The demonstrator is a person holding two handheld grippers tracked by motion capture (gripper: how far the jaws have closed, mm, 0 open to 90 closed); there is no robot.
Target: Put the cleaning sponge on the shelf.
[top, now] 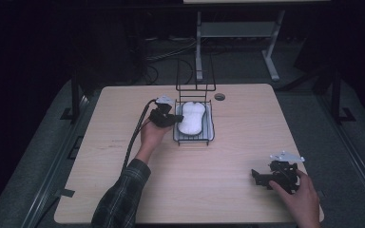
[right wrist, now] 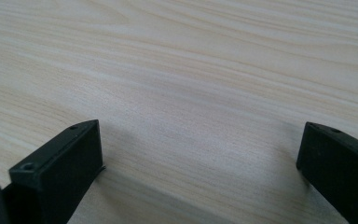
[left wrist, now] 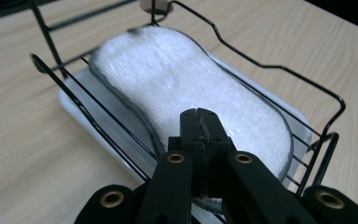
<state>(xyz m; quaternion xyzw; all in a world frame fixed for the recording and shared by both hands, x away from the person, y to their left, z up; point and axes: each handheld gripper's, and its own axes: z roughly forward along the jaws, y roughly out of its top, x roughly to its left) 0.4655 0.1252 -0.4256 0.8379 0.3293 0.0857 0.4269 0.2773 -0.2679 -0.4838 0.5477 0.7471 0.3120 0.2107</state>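
Desk (top: 190,190): one, light wood-grain top.
Wire rack (top: 178,124): one, black, standing on the desk.
White tray (left wrist: 77,100): one, seated inside the wire rack.
Sponge (top: 191,118): one, white with a dark edge, lying in the tray.
Round hole in the desk (top: 219,97): one.
Left gripper (top: 178,117): one.
Right gripper (top: 254,175): one.
Hands: two.
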